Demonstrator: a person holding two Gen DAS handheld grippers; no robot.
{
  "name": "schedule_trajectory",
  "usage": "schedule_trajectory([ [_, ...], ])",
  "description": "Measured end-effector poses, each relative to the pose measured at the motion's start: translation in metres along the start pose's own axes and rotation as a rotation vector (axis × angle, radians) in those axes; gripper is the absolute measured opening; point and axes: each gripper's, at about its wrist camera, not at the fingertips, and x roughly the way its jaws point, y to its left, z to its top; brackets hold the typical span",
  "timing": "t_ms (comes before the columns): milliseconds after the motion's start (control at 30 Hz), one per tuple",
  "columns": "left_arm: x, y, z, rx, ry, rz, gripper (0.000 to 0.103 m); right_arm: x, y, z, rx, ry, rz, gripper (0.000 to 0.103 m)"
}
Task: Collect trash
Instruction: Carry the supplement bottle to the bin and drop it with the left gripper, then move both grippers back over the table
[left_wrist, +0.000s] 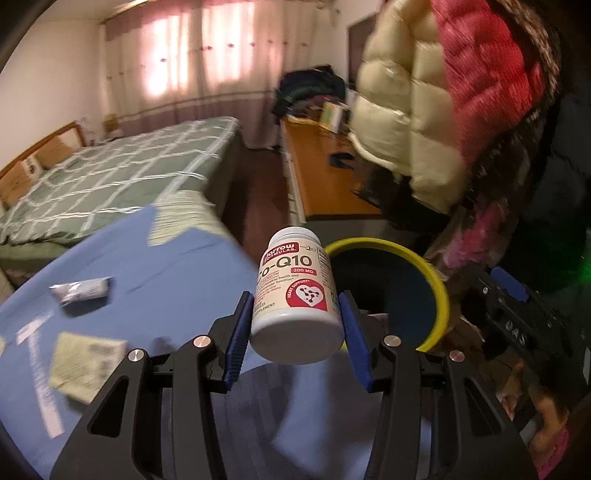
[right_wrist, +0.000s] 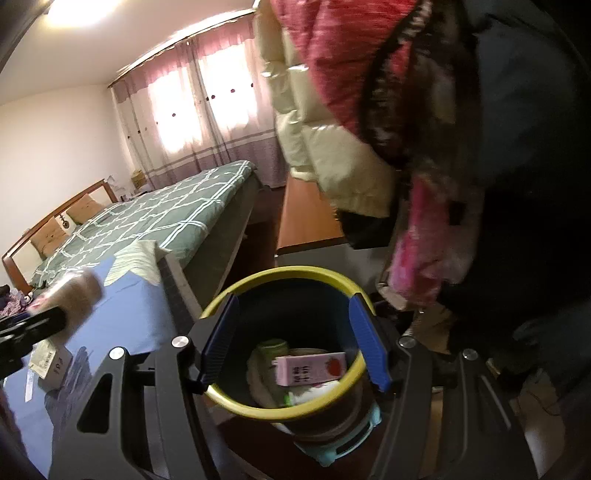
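Note:
My left gripper (left_wrist: 297, 312) is shut on a white Co-Q10 supplement bottle (left_wrist: 295, 291) and holds it above the blue table edge, just left of the yellow-rimmed trash bin (left_wrist: 439, 284). My right gripper (right_wrist: 293, 339) is open and empty, hovering over the bin's mouth (right_wrist: 221, 295). Inside the bin lie a pink carton (right_wrist: 310, 369) and other wrappers. The bottle shows blurred at the left of the right wrist view (right_wrist: 79, 295).
On the blue tablecloth (left_wrist: 166, 280) lie a small grey tube (left_wrist: 79, 290) and a pale green packet (left_wrist: 85, 360). A green checked bed (left_wrist: 110, 177) stands behind, a wooden desk (left_wrist: 321, 173) to the right. Puffy jackets (left_wrist: 443, 92) hang close at the right.

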Motion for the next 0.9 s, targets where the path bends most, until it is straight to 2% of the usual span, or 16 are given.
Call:
schedule_trajectory([
  [233, 0.062, -0.052, 0.017, 0.044, 0.085, -0.065, 0.047, 0.000, -0.037, 0.002, 0.052, 0.000, -0.025, 0.061],
  [433, 0.095, -0.078, 0.016, 0.072, 0.121, -0.077, 0.048, 0.005, -0.056, 0.000, 0.087, 0.009, -0.031, 0.062],
  [500, 0.102, -0.080, 0.016, 0.066, 0.114, -0.051, 0.073, 0.006, -0.060, -0.001, 0.095, 0.013, -0.032, 0.062],
  [533, 0.101, -0.077, 0.016, 0.058, 0.104, -0.041, 0.082, 0.007, -0.061, -0.001, 0.096, 0.014, -0.033, 0.062],
  [700, 0.077, -0.059, 0.011, 0.034, 0.060, -0.012, 0.082, 0.010, -0.057, -0.003, 0.098, 0.025, -0.026, 0.062],
  [767, 0.060, -0.043, 0.006, 0.017, 0.033, 0.020, 0.086, 0.012, -0.053, -0.003, 0.090, 0.032, -0.017, 0.062],
  [900, 0.026, -0.003, -0.005, -0.046, -0.008, 0.076, 0.087, 0.014, -0.037, -0.006, 0.064, 0.044, 0.006, 0.062],
])
